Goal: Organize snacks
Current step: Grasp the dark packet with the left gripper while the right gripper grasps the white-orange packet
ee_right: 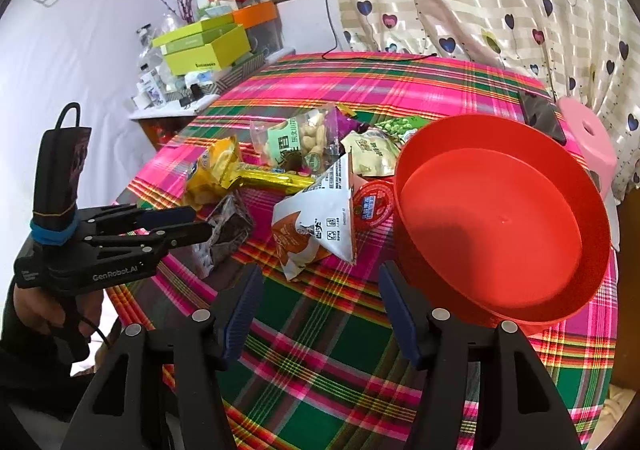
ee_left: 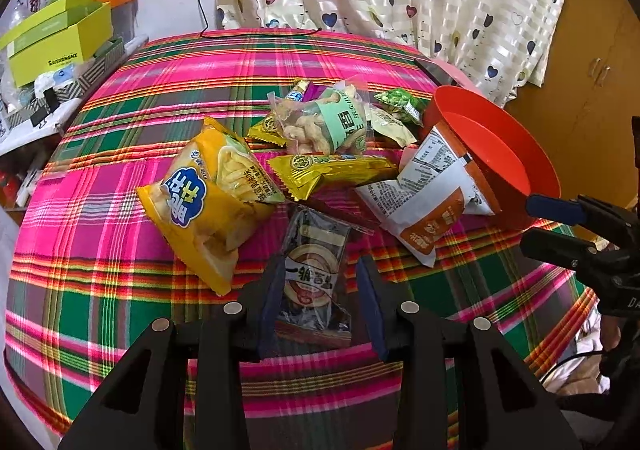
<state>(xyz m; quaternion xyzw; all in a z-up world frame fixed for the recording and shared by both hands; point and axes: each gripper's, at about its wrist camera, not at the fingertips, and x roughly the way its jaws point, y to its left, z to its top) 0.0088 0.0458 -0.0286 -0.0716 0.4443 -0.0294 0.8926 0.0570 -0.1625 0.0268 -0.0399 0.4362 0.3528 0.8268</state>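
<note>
Snack packets lie in a heap on the plaid table. My left gripper (ee_left: 318, 290) is open, its fingers on either side of a dark clear-wrapped packet (ee_left: 314, 270); the frames do not show whether they touch it. This packet also shows in the right wrist view (ee_right: 228, 228), next to the left gripper (ee_right: 192, 222). A yellow chips bag (ee_left: 212, 194) lies to its left, a gold packet (ee_left: 332, 170) behind, a white-and-orange bag (ee_left: 436, 190) to the right. The empty red bowl (ee_right: 500, 222) stands at the right. My right gripper (ee_right: 320, 302) is open and empty above the cloth by the bowl.
A peanut bag (ee_left: 324, 122), a green pea packet (ee_left: 400, 102) and a cream packet (ee_right: 372, 154) lie at the back of the heap. A small red-lidded cup (ee_right: 372, 202) sits against the bowl. Boxes (ee_right: 204, 46) crowd a side shelf at left. A pink stool (ee_right: 588, 142) stands right.
</note>
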